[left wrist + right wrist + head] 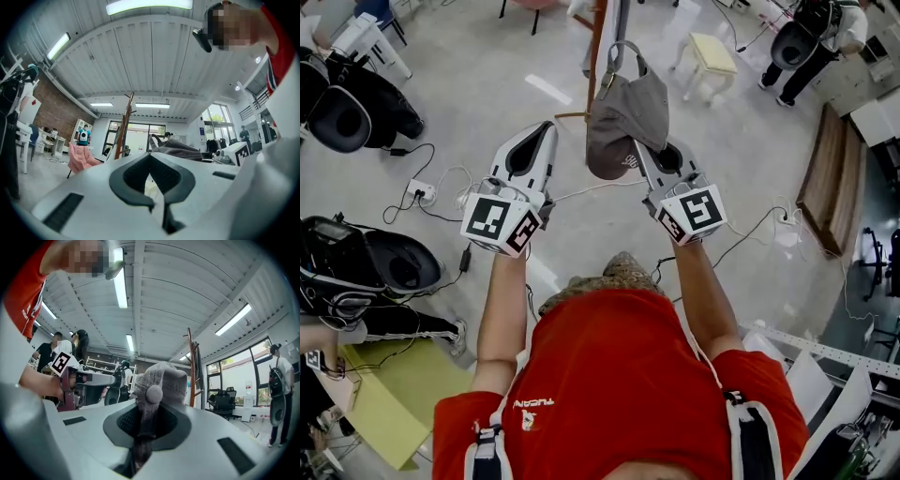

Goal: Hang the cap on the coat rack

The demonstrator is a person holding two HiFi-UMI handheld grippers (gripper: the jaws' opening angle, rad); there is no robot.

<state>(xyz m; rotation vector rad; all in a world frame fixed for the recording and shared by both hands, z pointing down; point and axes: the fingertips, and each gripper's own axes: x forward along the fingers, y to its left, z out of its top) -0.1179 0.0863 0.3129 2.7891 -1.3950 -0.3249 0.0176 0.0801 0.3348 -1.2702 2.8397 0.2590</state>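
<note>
A grey cap (623,111) hangs in the air right beside the wooden coat rack pole (596,47), its strap loop (623,56) up near the pole. My right gripper (644,148) is shut on the cap's fabric; in the right gripper view the cloth (146,416) is pinched between the jaws, with the cap's crown (160,379) bulging above and the rack (191,366) standing behind it. My left gripper (546,129) is held level with it on the left, shut and empty. From the left gripper view (150,158) the cap (180,149) shows to the right and the rack (124,127) to the left.
Below on the floor lie cables and a power strip (422,192), black bags and chairs (356,103) at the left, a white stool (710,54) beyond the rack and a wooden bench (831,178) at the right. A pink chair (78,158) and several people stand farther off.
</note>
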